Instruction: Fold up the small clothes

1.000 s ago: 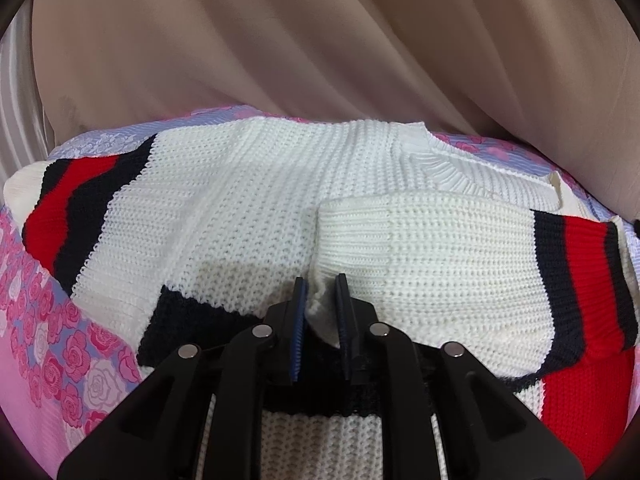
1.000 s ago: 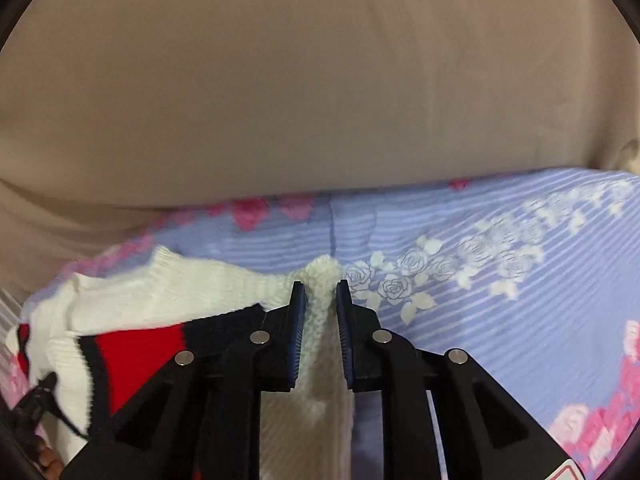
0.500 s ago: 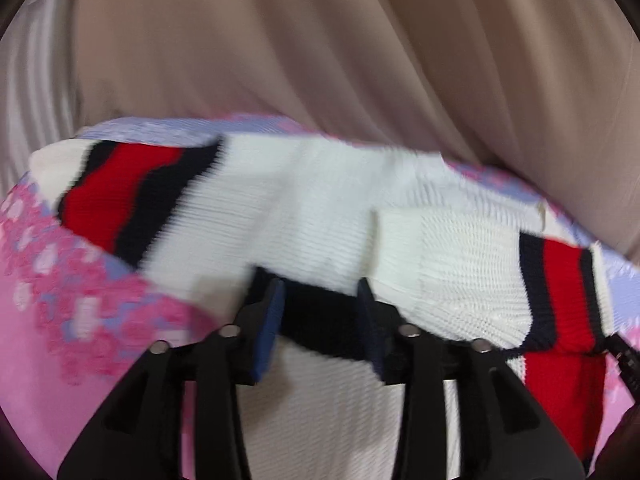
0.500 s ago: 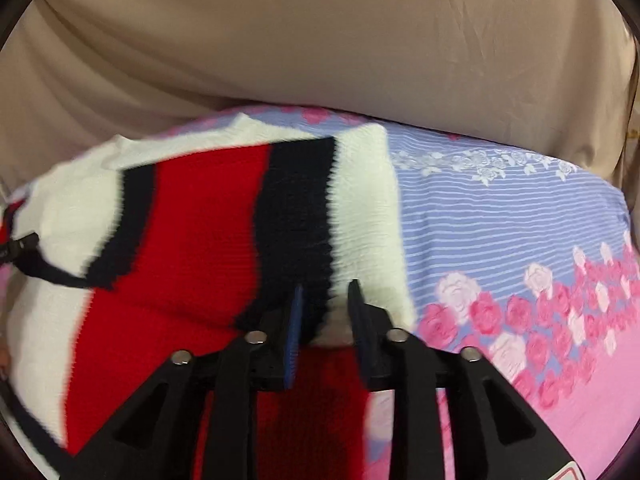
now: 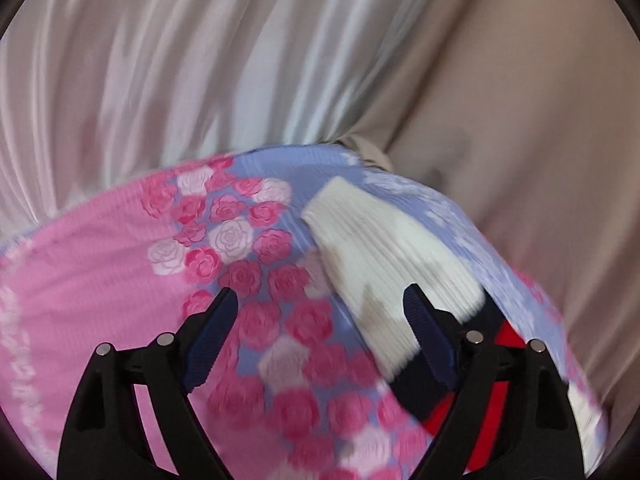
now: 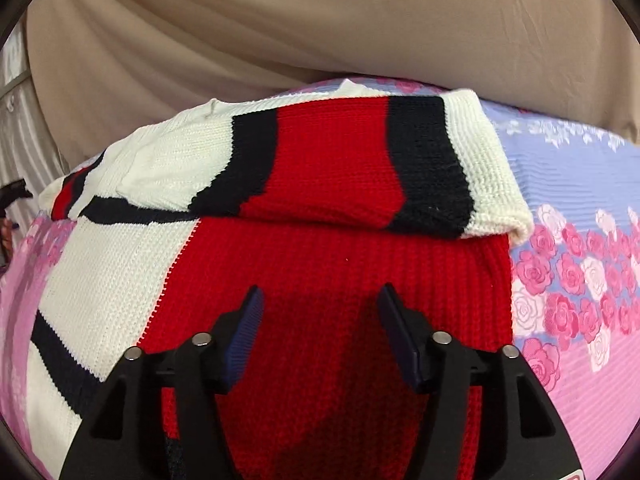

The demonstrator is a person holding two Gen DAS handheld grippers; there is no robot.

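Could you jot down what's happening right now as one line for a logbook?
left gripper: open, empty, jaws just opening, over bedsheet | right gripper: open, empty, jaws just opening, over sweater | sleeve: folded across

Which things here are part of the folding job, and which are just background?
Part of the job:
- knit sweater
- left gripper, jaws open
- right gripper, jaws open

Just there:
- rose-print bedsheet
- beige drape
- pale curtain

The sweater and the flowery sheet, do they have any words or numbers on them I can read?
No readable text on the knit sweater or the rose-print bedsheet.
A sliver of a red-edged sticker on the right gripper shows at the picture's bottom edge: cut off, unreadable.
The left wrist view is blurred; no text there.
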